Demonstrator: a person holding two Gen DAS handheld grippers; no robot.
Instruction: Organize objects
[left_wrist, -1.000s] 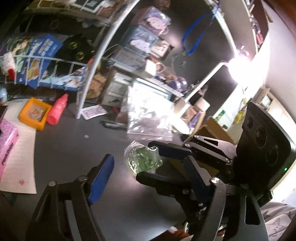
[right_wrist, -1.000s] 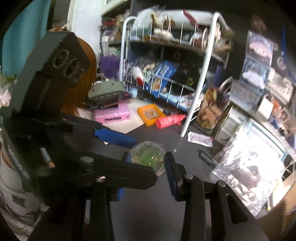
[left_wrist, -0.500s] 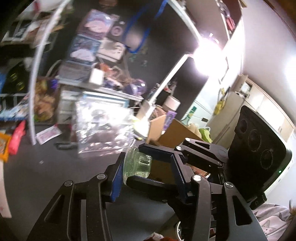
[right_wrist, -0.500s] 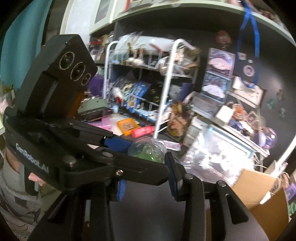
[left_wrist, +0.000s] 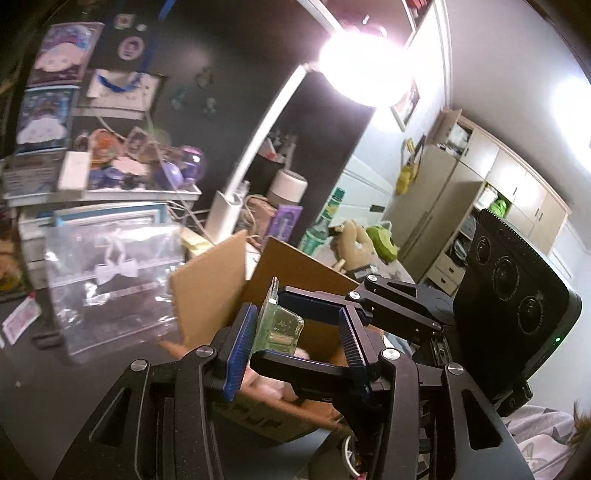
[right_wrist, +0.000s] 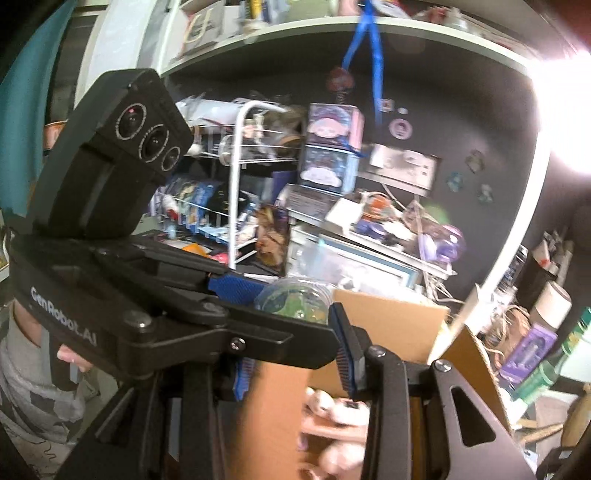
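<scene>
A clear round plastic container with green contents (left_wrist: 279, 328) is held up in the air between both grippers, over an open cardboard box (left_wrist: 284, 280). In the left wrist view my left gripper (left_wrist: 295, 343) has its blue pads at the container's sides, with the right gripper's black fingers crossing in front. In the right wrist view the container (right_wrist: 295, 301) sits between my right gripper's (right_wrist: 291, 325) blue pads, with the left gripper crossing from the left. The box (right_wrist: 399, 325) holds pink soft items (right_wrist: 332, 406).
A clear zip bag (left_wrist: 110, 280) leans on the dark desk left of the box. A white lamp arm (left_wrist: 255, 147) and bright lamp head stand behind. A white wire rack (right_wrist: 236, 192), cluttered shelves and boxed figures (right_wrist: 328, 147) fill the back wall.
Both grippers lifted the container off the desk and carried it right, from the open desk to above the cardboard box. The wire rack and red bottle slid out of the left view.
</scene>
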